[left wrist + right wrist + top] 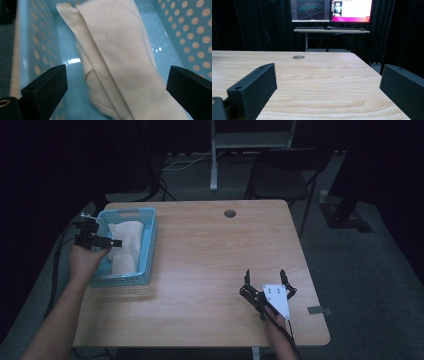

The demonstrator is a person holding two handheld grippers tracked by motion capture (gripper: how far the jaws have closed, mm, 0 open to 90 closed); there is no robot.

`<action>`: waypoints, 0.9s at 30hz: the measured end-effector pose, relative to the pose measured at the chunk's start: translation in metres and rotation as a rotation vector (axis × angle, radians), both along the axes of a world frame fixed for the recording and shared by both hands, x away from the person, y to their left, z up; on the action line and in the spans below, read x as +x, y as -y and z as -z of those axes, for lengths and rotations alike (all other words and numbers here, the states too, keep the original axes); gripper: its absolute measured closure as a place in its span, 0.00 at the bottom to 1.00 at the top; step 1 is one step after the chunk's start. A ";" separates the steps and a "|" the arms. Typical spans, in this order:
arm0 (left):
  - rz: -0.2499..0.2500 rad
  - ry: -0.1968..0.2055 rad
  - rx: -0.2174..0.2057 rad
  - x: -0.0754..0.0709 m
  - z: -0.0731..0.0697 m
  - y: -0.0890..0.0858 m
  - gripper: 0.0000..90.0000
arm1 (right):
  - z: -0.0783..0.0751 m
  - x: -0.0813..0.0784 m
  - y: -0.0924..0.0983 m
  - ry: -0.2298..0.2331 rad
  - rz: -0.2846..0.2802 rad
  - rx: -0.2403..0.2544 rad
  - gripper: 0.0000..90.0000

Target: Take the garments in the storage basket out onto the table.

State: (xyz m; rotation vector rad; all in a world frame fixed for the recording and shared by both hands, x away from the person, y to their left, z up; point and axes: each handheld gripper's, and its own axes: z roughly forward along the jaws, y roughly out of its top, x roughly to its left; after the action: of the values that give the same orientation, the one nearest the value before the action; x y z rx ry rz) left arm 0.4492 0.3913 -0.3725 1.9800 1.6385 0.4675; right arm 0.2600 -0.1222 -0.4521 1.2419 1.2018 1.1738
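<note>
Your left claw (102,240) hangs over the blue basket (148,251), jaws spread wide and empty, straddling the folded cream cloth (120,57) lying inside, lined up for a pinch. Your right claw (265,281) rests wide open, empty, on the worktop (200,260), out of the way.

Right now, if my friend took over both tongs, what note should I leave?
Left tongs: open, hovering over the cream cloth, not touching it.
Right tongs: open and empty, low over the wooden table, near its front right corner.
The cloth lies folded inside the blue basket at the table's left side.
Done: no grasp yet.
Left: probably close on the cloth and lift it out.
</note>
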 end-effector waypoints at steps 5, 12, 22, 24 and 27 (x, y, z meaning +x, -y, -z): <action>0.001 -0.002 0.054 0.009 -0.005 0.005 0.03 | 0.000 0.000 0.000 0.000 0.002 0.001 0.00; -0.003 -0.027 0.114 0.020 -0.003 0.012 0.03 | 0.000 0.000 0.000 0.001 0.001 -0.001 0.00; -0.016 -0.120 0.024 0.034 0.014 0.008 0.03 | 0.000 0.000 0.000 0.002 -0.002 -0.003 0.00; -0.014 -0.130 0.012 0.036 0.017 0.010 0.03 | 0.000 0.000 0.000 0.001 -0.001 -0.001 0.00; -0.020 -0.123 0.023 0.038 0.019 0.011 0.03 | 0.000 0.000 0.000 0.002 -0.001 -0.003 0.01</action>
State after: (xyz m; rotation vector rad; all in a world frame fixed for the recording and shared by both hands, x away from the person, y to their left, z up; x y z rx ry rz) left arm 0.4867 0.3804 -0.3915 2.0469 1.7356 0.3803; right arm 0.2599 -0.1221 -0.4521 1.2384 1.2026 1.1734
